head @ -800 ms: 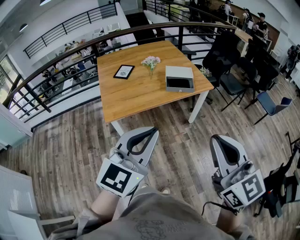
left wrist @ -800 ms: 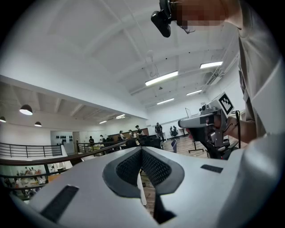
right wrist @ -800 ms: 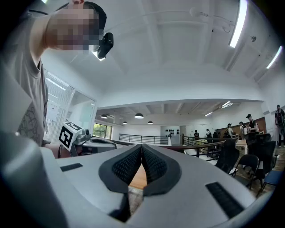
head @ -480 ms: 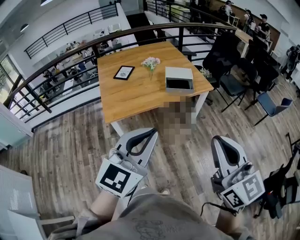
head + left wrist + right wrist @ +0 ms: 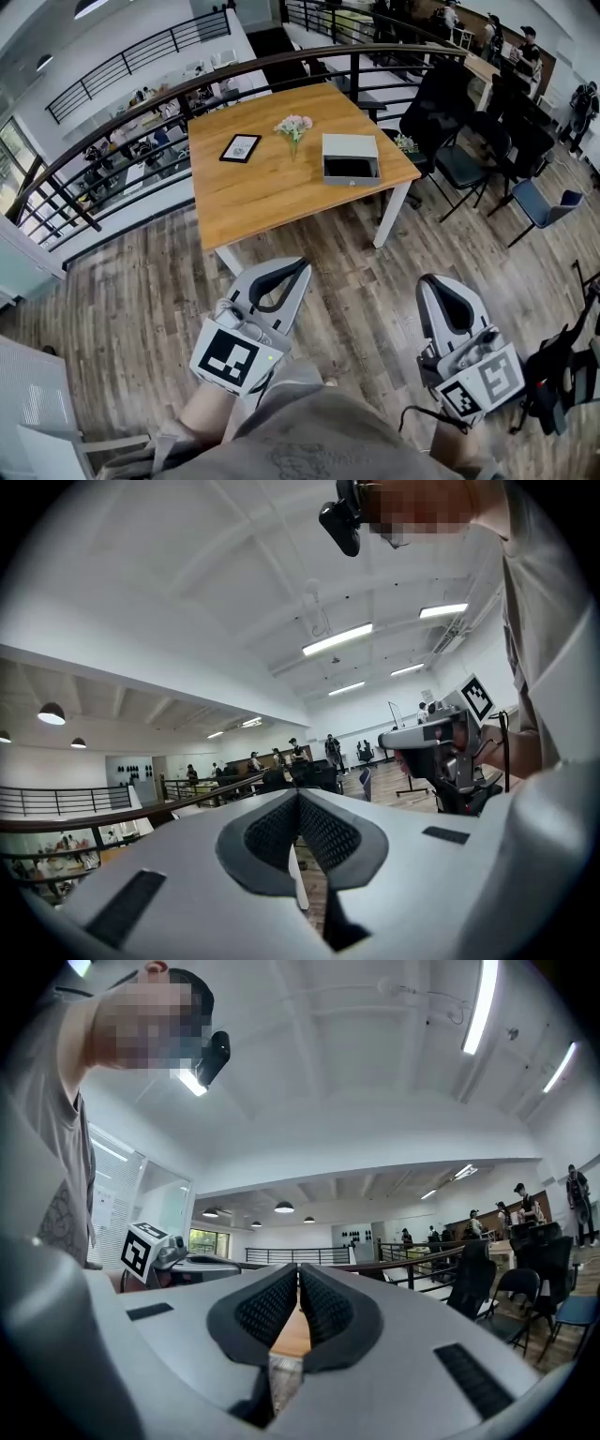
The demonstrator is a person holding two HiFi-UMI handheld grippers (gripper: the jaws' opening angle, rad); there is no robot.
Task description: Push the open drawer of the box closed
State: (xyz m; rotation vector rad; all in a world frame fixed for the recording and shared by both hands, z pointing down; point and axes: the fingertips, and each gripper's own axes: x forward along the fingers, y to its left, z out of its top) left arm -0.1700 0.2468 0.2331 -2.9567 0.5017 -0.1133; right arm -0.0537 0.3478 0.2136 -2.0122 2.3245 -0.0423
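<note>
A grey box [image 5: 350,146] lies on the wooden table [image 5: 262,192] several steps ahead, its dark drawer [image 5: 350,169] pulled open toward me. Both grippers hang low in front of my body, far short of the table. My left gripper [image 5: 296,267] is shut with nothing in it; in its own view the ribbed pads [image 5: 323,829] meet at the left gripper's tip [image 5: 298,795]. My right gripper [image 5: 438,282] is likewise shut and empty, its tip [image 5: 298,1269] pointing toward the table top [image 5: 291,1335], which shows through the slit.
A framed picture [image 5: 241,147] and a small bunch of flowers [image 5: 293,125] share the table. Black office chairs [image 5: 459,122] and a blue chair [image 5: 544,202] stand to the right. A curved black railing [image 5: 141,108] runs behind the table. Wood floor [image 5: 366,281] lies between me and the table.
The table and box have slid slightly left in the head view. Both grippers stay shut in nearly the same place.
</note>
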